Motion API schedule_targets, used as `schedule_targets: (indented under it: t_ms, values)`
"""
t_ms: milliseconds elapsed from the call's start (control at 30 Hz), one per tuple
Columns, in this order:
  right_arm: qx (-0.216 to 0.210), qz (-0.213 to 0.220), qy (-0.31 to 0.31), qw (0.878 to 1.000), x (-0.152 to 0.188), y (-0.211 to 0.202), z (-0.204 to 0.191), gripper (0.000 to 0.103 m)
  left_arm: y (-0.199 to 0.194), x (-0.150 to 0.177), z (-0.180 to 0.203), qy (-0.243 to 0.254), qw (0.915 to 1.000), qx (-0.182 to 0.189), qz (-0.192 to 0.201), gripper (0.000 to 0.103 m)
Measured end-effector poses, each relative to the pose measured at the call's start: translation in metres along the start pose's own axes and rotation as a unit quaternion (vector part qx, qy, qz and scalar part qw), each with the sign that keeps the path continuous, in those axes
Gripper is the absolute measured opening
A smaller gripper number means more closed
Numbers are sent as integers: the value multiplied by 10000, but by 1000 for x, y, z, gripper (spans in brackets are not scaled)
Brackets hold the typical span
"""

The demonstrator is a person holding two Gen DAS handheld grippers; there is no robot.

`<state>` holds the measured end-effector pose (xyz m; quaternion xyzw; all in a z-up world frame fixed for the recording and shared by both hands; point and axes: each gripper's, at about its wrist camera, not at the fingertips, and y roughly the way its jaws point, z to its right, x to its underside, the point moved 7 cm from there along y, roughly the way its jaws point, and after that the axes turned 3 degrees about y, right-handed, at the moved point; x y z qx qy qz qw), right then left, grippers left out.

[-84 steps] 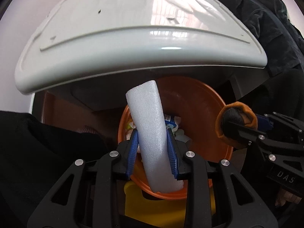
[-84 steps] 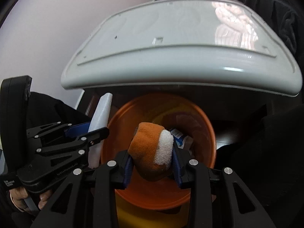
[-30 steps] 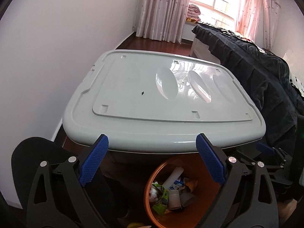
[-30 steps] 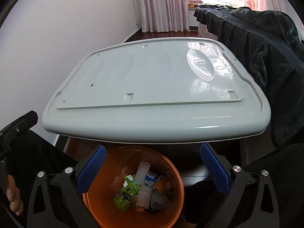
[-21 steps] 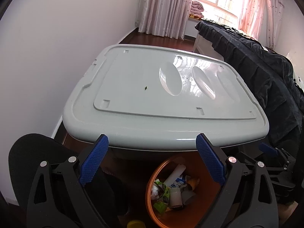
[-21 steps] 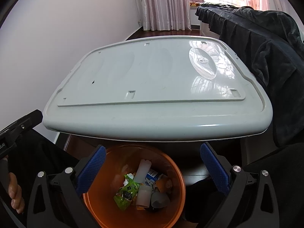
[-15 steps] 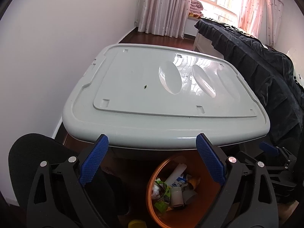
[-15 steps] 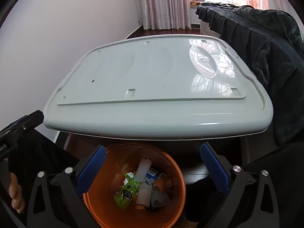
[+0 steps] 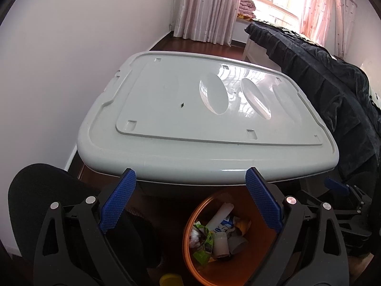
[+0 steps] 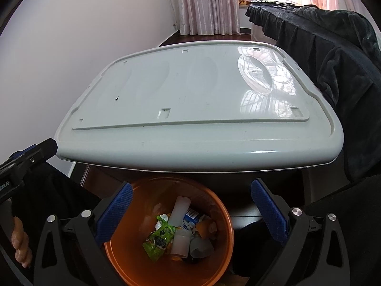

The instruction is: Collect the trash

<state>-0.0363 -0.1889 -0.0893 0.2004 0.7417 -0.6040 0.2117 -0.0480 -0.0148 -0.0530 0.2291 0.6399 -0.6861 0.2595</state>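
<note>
Trash sits heaped in the round orange plastic bin (image 10: 171,245) on the floor at the near edge of the scene: a white foam cylinder (image 10: 180,208), a crumpled green wrapper (image 10: 159,238), a blue-and-white carton (image 10: 190,217), a white plastic bottle (image 10: 180,242) and a grey cup (image 10: 200,245). We hold the left tongs (image 9: 190,205) and the right tongs (image 10: 191,212) above it, each with its blue-padded jaws spread wide apart and nothing between them. We judge that the pieces we carried are dropped, which is why both pairs hang empty over the opening. The bin stands half tucked under the near lip of a large pale grey plastic lid (image 9: 207,116), our worktop, so that things swept toward us fall straight in. That glossy top shows oval hollows and only one tiny dark speck (image 9: 182,105); we see no other litter on it. At its right lies a bed under a dark blanket (image 10: 333,47); far off, pink curtains (image 9: 209,7) frame a bright window. A white wall (image 9: 71,35) runs along the left, and dark wooden floor shows beyond the worktop.
</note>
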Motion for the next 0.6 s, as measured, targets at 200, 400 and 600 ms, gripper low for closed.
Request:
schedule_targets:
  t_ms: [200, 400, 600]
  values:
    - [-13, -60, -8, 10000, 3, 2, 0, 98, 2, 3, -3, -37, 10000, 44, 14, 93]
    - [-5, -50, 4, 10000, 4, 2, 0, 98, -5, 1, 7, 326, 9991, -159, 224, 93]
    - [8, -10, 77, 10000, 3, 1, 3, 98, -2, 3, 15, 433, 9990, 2, 143, 93]
